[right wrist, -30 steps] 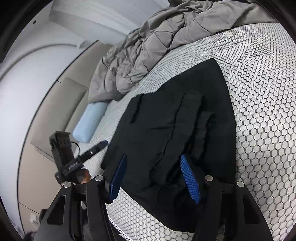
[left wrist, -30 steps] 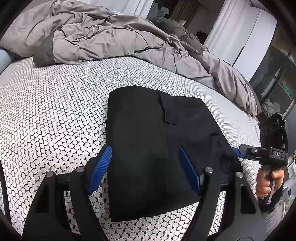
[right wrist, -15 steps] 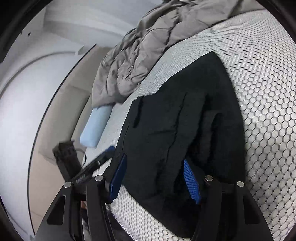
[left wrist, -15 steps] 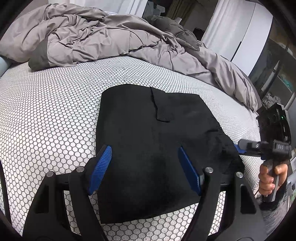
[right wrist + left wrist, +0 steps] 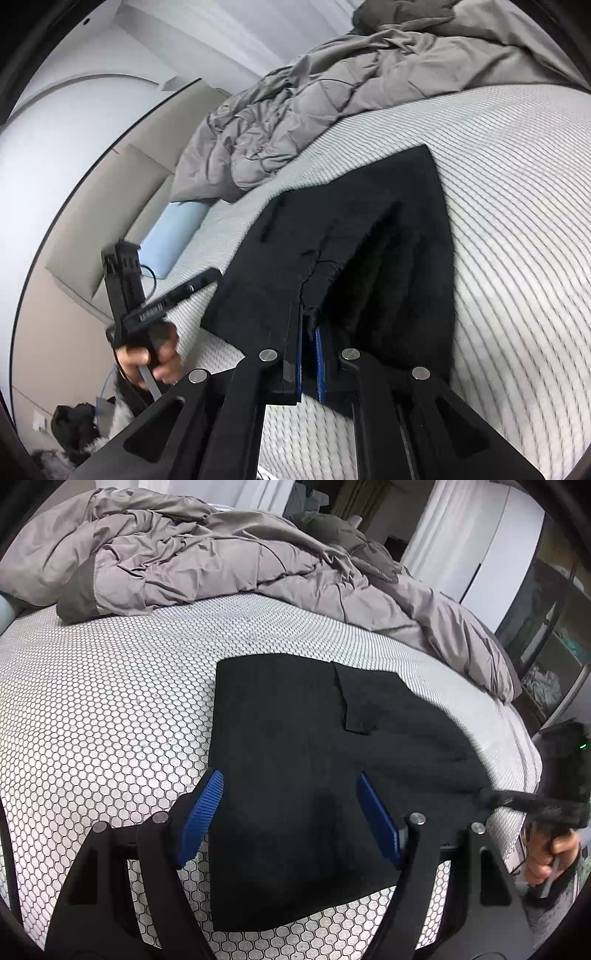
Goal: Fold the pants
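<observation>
Your left hand-held gripper (image 5: 288, 818) has its blue pads spread wide, hovering over the black pants (image 5: 314, 775) with nothing between them. The pants lie on the bed (image 5: 110, 709), straight ahead of and under that gripper, folded into a thick, roughly rectangular stack; a stepped edge of the upper layer shows on top toward the far side. The left edge is straight, the near edge uneven.

Your right hand-held gripper (image 5: 308, 360) has its pads nearly together, pinching a bunched edge of the pants at the near corner; the fabric there is lifted into a ridge with a dark hollow to the right of the pads. In the left wrist view that gripper is motion-blurred at the pants' right corner.

A grey duvet (image 5: 221, 561) is heaped beyond the pants, and a light blue pillow (image 5: 173, 236) lies far left of the right gripper. No containers visible.
</observation>
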The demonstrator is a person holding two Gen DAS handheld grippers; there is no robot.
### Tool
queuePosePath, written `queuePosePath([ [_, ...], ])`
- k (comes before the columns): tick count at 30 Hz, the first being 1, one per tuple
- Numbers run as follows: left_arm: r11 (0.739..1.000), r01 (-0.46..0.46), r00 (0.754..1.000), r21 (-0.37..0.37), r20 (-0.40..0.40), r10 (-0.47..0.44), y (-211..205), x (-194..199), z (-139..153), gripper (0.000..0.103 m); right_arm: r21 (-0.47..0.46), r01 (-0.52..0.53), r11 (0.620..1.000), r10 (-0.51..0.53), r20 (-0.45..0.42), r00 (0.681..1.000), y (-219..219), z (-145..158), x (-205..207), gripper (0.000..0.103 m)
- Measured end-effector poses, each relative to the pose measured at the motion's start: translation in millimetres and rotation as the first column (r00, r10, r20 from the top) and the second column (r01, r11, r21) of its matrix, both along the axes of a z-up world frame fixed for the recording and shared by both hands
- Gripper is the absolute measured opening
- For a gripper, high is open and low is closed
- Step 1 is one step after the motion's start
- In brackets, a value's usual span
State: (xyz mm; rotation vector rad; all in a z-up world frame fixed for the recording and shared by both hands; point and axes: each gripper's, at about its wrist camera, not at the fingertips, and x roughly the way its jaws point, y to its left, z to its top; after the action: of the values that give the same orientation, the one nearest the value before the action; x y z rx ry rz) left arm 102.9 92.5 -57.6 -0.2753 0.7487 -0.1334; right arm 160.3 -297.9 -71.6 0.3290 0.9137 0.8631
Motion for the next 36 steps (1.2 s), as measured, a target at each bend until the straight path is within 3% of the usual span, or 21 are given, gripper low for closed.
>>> queuePosePath([
  [3, 1.0, 0.002, 1.0, 0.025, -0.017, -0.001, -4, 3, -4, 0.072, -0.134, 0.016, 0.991, -0.02, -0.031, 0.999, 8, -30, 4, 0.006],
  [7, 1.0, 0.004, 1.0, 0.021, -0.008, -0.003, -4, 3, -4, 0.072, -0.058, 0.021, 0.998, -0.024, -0.046, 0.999, -10, -27, 6, 0.015],
  [9, 1.0, 0.005, 1.0, 0.021, -0.01, -0.005, -3, 4, -4, 0.072, -0.03, 0.057, 0.998, -0.057, -0.012, 0.998, -25, -20, 6, 0.04],
  [10, 1.0, 0.006, 1.0, 0.02, -0.012, -0.006, -3, 4, -5, 0.072, -0.012, 0.063, 0.998, -0.063, -0.024, 0.998, -28, -21, 9, 0.043],
  [12, 1.0, 0.009, 1.0, 0.02, -0.015, -0.009, -3, 5, -5, 0.072, 0.036, 0.05, 0.998, -0.046, -0.089, 0.995, -30, -30, 18, 0.044],
  [14, 1.0, 0.011, 1.0, 0.021, -0.02, -0.01, -3, 5, -6, 0.072, 0.022, 0.049, 0.999, -0.045, -0.145, 0.988, -25, -43, 28, 0.046],
  [18, 1.0, 0.008, 1.0, 0.023, -0.027, -0.007, -1, 7, -7, 0.072, 0.065, 0.019, 0.998, -0.005, -0.208, 0.978, -15, -56, 43, 0.05],
  [20, 1.0, 0.006, 1.0, 0.018, -0.029, -0.005, 2, 7, -8, 0.072, 0.071, 0.02, 0.997, -0.005, -0.208, 0.978, -12, -57, 48, 0.046],
  [21, 1.0, 0.0, 1.0, 0.013, -0.03, 0.0, 4, 7, -8, 0.072, 0.059, 0.028, 0.998, -0.016, -0.196, 0.98, -9, -56, 48, 0.034],
  [24, 1.0, -0.007, 1.0, -0.001, -0.027, 0.007, 9, 3, -6, 0.072, 0.022, 0.024, 0.999, -0.021, -0.126, 0.992, 1, -42, 42, 0.018],
  [28, 1.0, 0.01, 1.0, -0.025, -0.026, -0.011, 14, -4, -4, 0.072, 0.011, -0.006, 1.0, 0.006, -0.057, 0.998, -1, -11, 25, 0.017],
  [29, 1.0, 0.012, 1.0, -0.018, -0.029, -0.012, 15, -4, -5, 0.072, -0.01, 0.004, 1.0, -0.004, -0.053, 0.999, -5, -12, 22, 0.019],
  [31, 1.0, 0.012, 0.999, -0.01, -0.046, -0.013, 16, -4, -8, 0.072, -0.13, 0.055, 0.99, -0.066, -0.079, 0.995, -6, -34, 26, 0.031],
  [34, 0.999, 0.012, 0.998, -0.042, -0.068, -0.014, 19, -4, -15, 0.072, -0.048, 0.051, 0.998, -0.057, -0.142, 0.988, -15, -39, 31, 0.039],
  [36, 0.998, 0.025, 0.996, -0.056, -0.086, -0.029, 19, -2, -21, 0.072, -0.016, 0.08, 0.997, -0.081, -0.085, 0.993, -30, -25, 27, 0.048],
])
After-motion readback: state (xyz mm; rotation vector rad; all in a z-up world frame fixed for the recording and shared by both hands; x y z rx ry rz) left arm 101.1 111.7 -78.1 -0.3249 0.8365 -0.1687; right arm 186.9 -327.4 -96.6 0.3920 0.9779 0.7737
